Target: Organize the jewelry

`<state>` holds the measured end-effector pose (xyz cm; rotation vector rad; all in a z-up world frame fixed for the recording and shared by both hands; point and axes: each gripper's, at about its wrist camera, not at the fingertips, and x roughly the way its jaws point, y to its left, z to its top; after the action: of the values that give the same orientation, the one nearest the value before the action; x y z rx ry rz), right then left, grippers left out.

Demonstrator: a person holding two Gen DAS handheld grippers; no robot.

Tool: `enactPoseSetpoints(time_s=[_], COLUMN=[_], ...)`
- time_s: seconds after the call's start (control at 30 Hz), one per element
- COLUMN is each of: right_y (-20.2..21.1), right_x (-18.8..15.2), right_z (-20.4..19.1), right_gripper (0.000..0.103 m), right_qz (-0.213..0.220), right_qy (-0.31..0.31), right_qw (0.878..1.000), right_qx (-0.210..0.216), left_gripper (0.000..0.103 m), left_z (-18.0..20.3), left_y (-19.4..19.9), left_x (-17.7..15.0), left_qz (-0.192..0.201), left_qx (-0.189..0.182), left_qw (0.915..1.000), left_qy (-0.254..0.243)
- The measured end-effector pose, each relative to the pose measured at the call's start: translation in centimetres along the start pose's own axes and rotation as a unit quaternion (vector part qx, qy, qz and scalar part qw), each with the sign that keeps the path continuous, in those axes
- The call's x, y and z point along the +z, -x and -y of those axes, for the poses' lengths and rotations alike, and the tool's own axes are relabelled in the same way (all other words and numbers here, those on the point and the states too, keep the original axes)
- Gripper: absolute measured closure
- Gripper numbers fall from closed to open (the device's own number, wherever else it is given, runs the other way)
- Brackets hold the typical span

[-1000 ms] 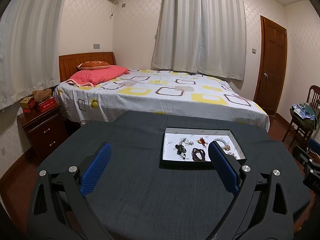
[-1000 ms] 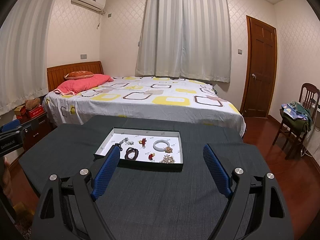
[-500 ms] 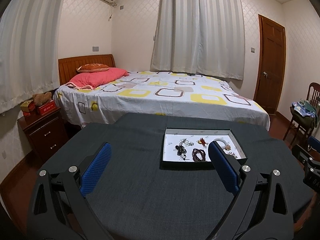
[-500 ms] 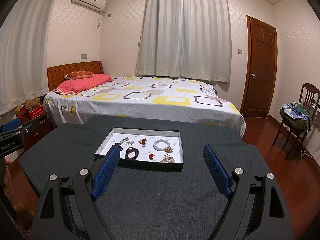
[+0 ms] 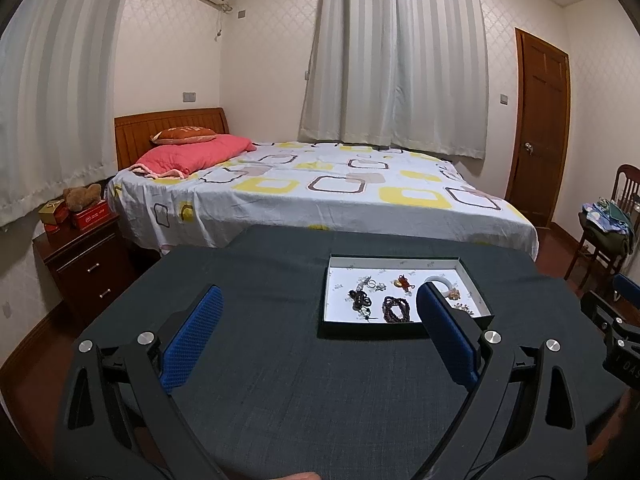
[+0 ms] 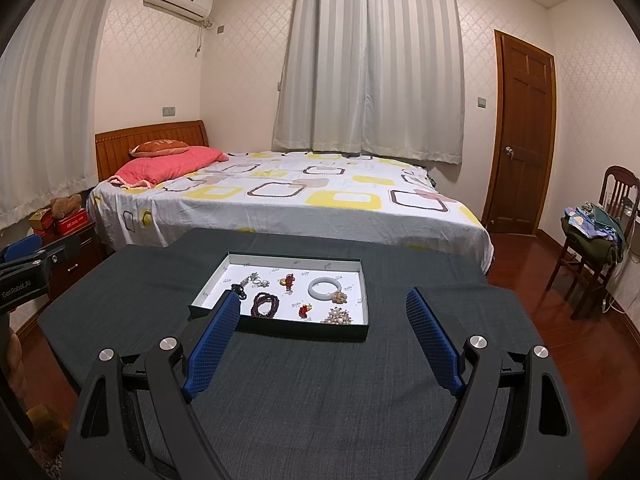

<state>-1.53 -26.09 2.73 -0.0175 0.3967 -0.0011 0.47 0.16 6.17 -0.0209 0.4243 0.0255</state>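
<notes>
On table, ahead of both grippers: tray (image 6: 280, 330) with jewelry spread apart on its white floor, none visible on the cloth around it.
Left gripper (image 5: 318, 332): fingers wide, holding nothing, above bare cloth short of the tray.
Right gripper (image 6: 322, 330): fingers wide, empty, likewise short of the tray's near wall.
Bearing from left gripper: tray forward and to the right, near the right finger; pieces beyond that fingertip.
Bearing from right gripper: tray forward and slightly left, near the left finger, whose tip covers the near-left corner.
Nearer hand: hard to call, both back about equally; right gripper looks squarer onto the right half of the tray, left onto the left half.
Tray axis: long side running left to right across both views.
Left part of tray: dark cord piece (image 5: 362, 300), silver bits (image 6: 258, 280), dark bead bracelet (image 6: 265, 304).
Middle: red charm (image 6: 288, 281), smaller red piece (image 6: 305, 311).
Right part: white bangle (image 6: 326, 287) lying flat, gold flower piece (image 6: 339, 297) touching its near edge, pale brooch (image 6: 338, 316) by the near wall.
Small pieces: type unsure at this range, perhaps rings or earrings.
Stage: fits either sorting still to come or pieces already laid out with both grippers drawn back.
</notes>
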Motion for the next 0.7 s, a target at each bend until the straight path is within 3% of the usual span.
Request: enactPoseSetpoints(time_s=[0.53,0.7], right_y=[-0.2,-0.3], right_x=[-0.2,-0.5], right_z=[-0.1,-0.1], right_gripper=[0.021,0.021], right_qz=[-0.002,-0.002], right_qy=[0.0,0.0], right_qw=[1.0,1.0], right_qx=[0.001,0.002], left_gripper=[0.004,0.004], left_z=[0.1,0.2], left_y=[-0.4,-1.1], left_x=[-0.1,-0.5], left_qz=[0.005,-0.005], left_qx=[-0.003,-0.025], left_qw=[0.9999,0.9995], left_qy=[-0.013,-0.015])
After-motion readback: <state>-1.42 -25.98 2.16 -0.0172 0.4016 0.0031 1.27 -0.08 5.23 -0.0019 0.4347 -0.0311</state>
